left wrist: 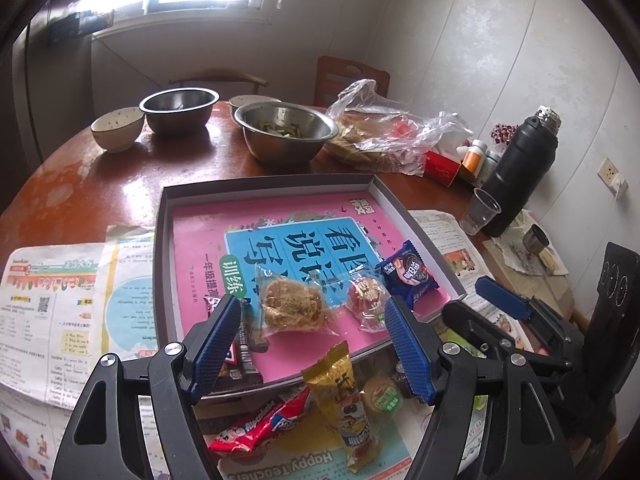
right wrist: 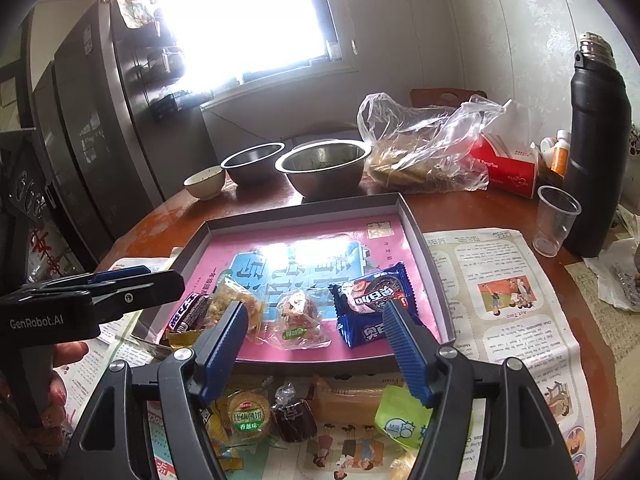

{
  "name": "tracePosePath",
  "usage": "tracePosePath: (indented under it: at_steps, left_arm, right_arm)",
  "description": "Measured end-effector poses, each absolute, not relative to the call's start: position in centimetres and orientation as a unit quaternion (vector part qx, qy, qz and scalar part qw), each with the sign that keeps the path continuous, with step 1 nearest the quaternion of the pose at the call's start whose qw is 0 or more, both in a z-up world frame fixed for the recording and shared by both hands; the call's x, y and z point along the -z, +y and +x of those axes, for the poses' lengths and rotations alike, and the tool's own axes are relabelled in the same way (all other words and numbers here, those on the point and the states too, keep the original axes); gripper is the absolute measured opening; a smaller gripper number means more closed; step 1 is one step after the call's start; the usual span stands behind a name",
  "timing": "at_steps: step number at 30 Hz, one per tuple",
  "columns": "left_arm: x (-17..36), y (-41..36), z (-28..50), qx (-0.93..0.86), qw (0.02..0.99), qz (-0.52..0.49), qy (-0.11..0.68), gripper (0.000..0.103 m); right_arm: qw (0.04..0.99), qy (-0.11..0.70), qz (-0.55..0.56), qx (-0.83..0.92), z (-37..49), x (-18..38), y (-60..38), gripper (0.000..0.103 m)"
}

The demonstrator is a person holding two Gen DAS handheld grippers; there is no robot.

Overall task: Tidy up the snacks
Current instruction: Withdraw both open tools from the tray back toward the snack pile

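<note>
While empty, both grippers (left wrist: 310, 344) (right wrist: 314, 348) hover above snacks (left wrist: 292, 308)

"GenRobot.AI" on left gripper (right wrist: 92, 300); perhaps "Alpenliebe" on red wrapper (left wrist: 260, 424).

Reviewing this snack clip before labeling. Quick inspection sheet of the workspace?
Surface: round wooden table, printed paper sheets spread on the near part.
Job's things: shallow box with a pink book lining it; blue packet and clear-wrapped cakes inside; red packet, yellow packet and round biscuit on the paper in front.
Clutter: steel bowls, small bowl, plastic bag, black flask, clear cup, red carton.
Grippers: left gripper and right gripper both open, empty, above the snacks.
Cables: nothing seen.
Surroundings: bright window, chair, wall socket.
</note>
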State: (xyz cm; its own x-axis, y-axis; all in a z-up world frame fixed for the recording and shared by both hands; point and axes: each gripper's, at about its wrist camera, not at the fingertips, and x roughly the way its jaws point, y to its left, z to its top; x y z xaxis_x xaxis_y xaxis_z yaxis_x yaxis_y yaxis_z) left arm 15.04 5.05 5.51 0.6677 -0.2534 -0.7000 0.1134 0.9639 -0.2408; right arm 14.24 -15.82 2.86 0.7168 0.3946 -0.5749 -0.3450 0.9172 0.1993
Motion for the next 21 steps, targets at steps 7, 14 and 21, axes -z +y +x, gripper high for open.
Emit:
tracePosePath:
  at_steps: [7, 14, 21]
  left_arm:
    - [-6.0, 5.6, 13.9, 0.092, 0.912, -0.084, 0.391, 0.076]
    - [-6.1, 7.0, 12.6, 0.076, 0.913, -0.088, 0.39, 0.076]
    - [-6.3, 8.1, 11.9, 0.065, 0.915, -0.093, 0.387, 0.076]
  right_arm:
    - [0.929, 0.31, 0.043, -0.197, 13.3, -3.6, -16.9, 0.07]
    - [0.933, 0.299, 0.054, -0.195, 12.7, -4.5, -18.0, 0.07]
    - [0.933, 0.294, 0.062, -0.197, 12.2, -4.9, -18.7, 0.07]
